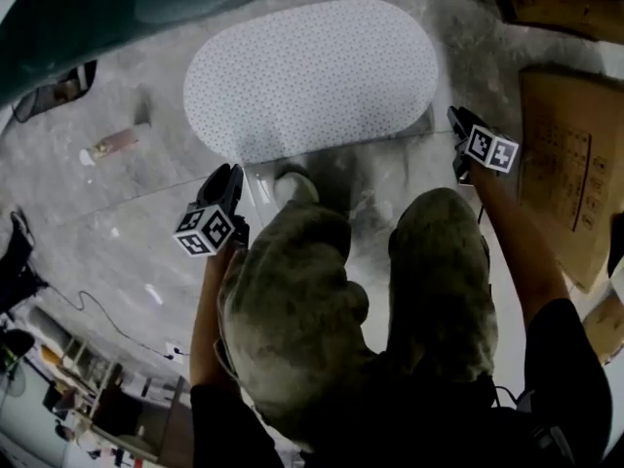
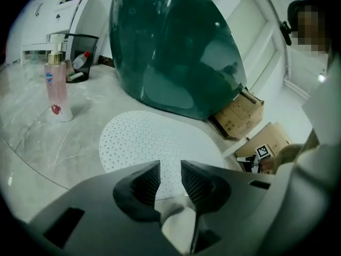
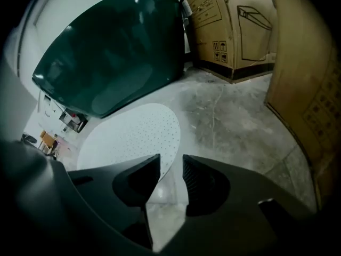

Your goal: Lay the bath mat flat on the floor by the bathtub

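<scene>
A white, dotted oval bath mat [image 1: 312, 76] lies flat on the grey marble floor beside the dark green bathtub [image 1: 117, 18]. My left gripper [image 1: 232, 175] hovers just off the mat's near left edge. Its jaws stand apart with nothing gripped, and the mat [image 2: 144, 137] and the tub [image 2: 170, 47] show beyond them. My right gripper [image 1: 456, 120] hangs off the mat's near right end, open and empty. Its view looks over the mat [image 3: 133, 135] toward the tub [image 3: 112, 52].
Cardboard boxes [image 1: 570, 164] stand to the right, with another box [image 3: 234, 25] behind the tub's end. A pink pump bottle [image 2: 56, 87] and a black wire bin [image 2: 80, 57] stand on the floor at left. The person's knees [image 1: 292, 291] crouch close behind the mat.
</scene>
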